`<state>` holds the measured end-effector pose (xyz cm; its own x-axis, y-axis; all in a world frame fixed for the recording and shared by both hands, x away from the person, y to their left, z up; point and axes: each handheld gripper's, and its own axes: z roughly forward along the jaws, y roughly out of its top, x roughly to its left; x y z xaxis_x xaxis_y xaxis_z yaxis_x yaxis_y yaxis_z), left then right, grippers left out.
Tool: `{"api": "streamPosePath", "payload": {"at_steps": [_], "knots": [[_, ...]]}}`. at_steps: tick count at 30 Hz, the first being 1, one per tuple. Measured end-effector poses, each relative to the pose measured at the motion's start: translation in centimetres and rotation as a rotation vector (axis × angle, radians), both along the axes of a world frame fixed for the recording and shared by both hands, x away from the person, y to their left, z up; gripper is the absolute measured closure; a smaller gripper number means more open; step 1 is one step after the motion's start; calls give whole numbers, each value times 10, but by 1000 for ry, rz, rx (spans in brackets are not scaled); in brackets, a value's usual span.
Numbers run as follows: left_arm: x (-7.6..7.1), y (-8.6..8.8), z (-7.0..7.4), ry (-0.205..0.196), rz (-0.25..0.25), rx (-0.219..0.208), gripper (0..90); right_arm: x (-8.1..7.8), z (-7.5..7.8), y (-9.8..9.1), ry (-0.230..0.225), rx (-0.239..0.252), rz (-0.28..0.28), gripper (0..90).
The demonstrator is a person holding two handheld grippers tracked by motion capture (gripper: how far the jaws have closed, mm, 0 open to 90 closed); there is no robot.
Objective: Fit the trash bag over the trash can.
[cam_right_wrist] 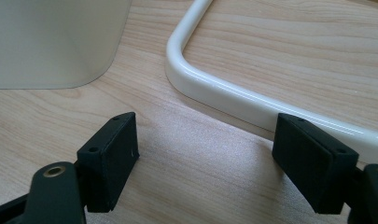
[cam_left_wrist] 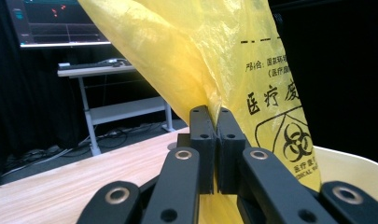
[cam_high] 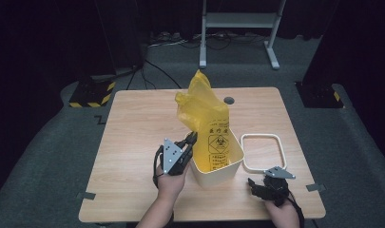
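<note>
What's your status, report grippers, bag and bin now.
Left gripper shut on yellow bag, at cream bin rim. Right gripper open, empty, low over table beside white ring. Nothing blocking.

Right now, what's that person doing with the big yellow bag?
A person is fitting a yellow bag into a cream bin on the wooden table. The left tongs are shut on the bag's edge at the bin's rim, with most of the bag sticking up above it. The right tongs are open and hold nothing, resting by a white ring frame lying beside the bin.
</note>
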<state>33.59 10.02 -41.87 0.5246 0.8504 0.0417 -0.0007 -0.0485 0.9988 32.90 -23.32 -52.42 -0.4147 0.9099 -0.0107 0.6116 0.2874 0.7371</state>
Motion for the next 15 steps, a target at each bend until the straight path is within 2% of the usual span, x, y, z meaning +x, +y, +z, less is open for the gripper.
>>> {"api": "streamPosePath", "payload": {"at_steps": [10, 15], "knots": [[-10, -2, -16, 41, -34, 21, 825, 0, 0, 0, 0, -1, 6, 223], [-13, 3, -15, 54, -32, 19, 711, 0, 0, 0, 0, -1, 5, 223]]}}
